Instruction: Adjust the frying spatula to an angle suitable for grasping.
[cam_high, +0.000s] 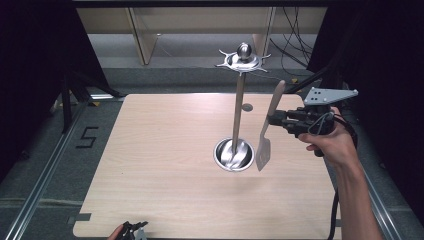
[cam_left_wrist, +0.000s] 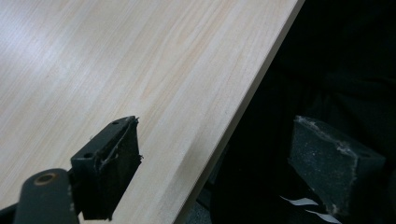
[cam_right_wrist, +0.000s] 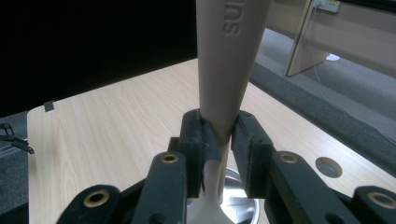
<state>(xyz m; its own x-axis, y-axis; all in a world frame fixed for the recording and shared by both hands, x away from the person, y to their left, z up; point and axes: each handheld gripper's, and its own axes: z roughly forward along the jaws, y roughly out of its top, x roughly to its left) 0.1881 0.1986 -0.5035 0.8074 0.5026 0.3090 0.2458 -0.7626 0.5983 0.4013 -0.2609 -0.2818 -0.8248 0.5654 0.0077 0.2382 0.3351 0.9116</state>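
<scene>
The table (cam_high: 165, 165) is pale blond wood with fine, straight grain running along its top. The stand (cam_high: 239, 107) near its middle is shiny silver metal, from its round base to the spiked ring and ball on top. The spatula (cam_high: 267, 127) toward the right edge is a plain beige, its blade a lighter grey-white. The right gripper (cam_right_wrist: 219, 140) is black with brass-coloured rivets and a grey plate; the left gripper (cam_left_wrist: 224, 154) is black too, its pads speckled grey. The floor (cam_high: 55, 150) is dark grey.
</scene>
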